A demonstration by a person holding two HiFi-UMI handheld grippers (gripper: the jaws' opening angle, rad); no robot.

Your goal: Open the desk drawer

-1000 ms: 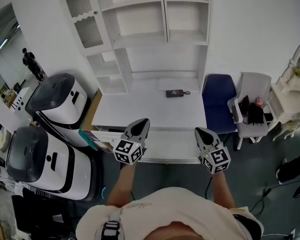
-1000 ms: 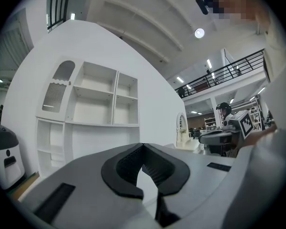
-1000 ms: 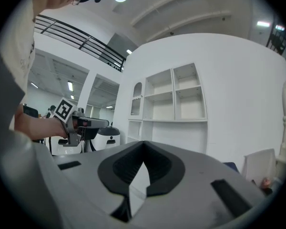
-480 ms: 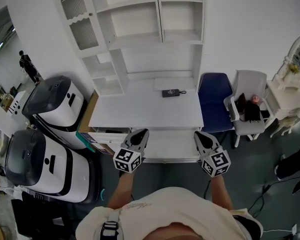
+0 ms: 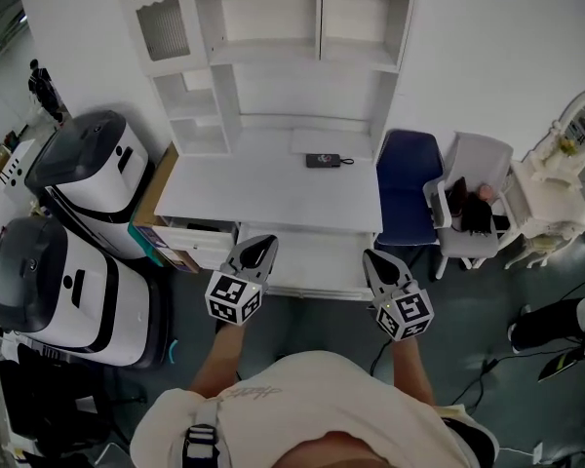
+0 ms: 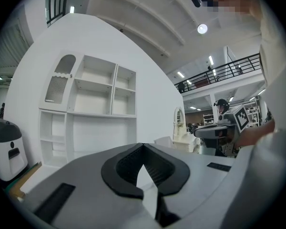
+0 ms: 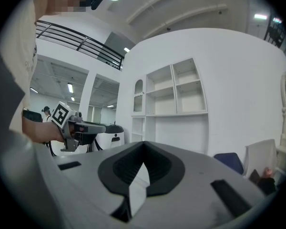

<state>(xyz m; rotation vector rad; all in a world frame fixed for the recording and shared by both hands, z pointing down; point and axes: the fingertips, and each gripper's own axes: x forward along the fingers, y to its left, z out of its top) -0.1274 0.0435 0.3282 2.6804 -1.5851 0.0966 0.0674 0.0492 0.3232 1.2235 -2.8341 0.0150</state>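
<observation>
Drawer (image 5: 307, 266): white slab at the desk (image 5: 263, 188) front edge, centre-right, seeming to stick out a bit past the top; can't tell how far it's open. Nothing touches it.

L gripper (image 5: 263, 244) hangs over the desk's front edge, just left of the drawer, tip pointing toward the desk. Its own view shows the jaws closed tip to tip w/ nothing between them (image 6: 143, 144). R gripper (image 5: 370, 257) is by the drawer's right end, also aimed at the desk, jaws together and empty (image 7: 143, 142). Both are held level, well apart from each other, each w/ a marker cube at the rear.

On the desk, toward the back right: a small black device (image 5: 329, 160). Behind the desk stands a white shelf unit (image 5: 273, 57). Right of the desk there's a blue chair (image 5: 407, 188), then a white chair (image 5: 473, 203) w/ dark items on its seat. Left of the desk are two big white-and-black machines (image 5: 88, 178), one nearer the person than the other.
</observation>
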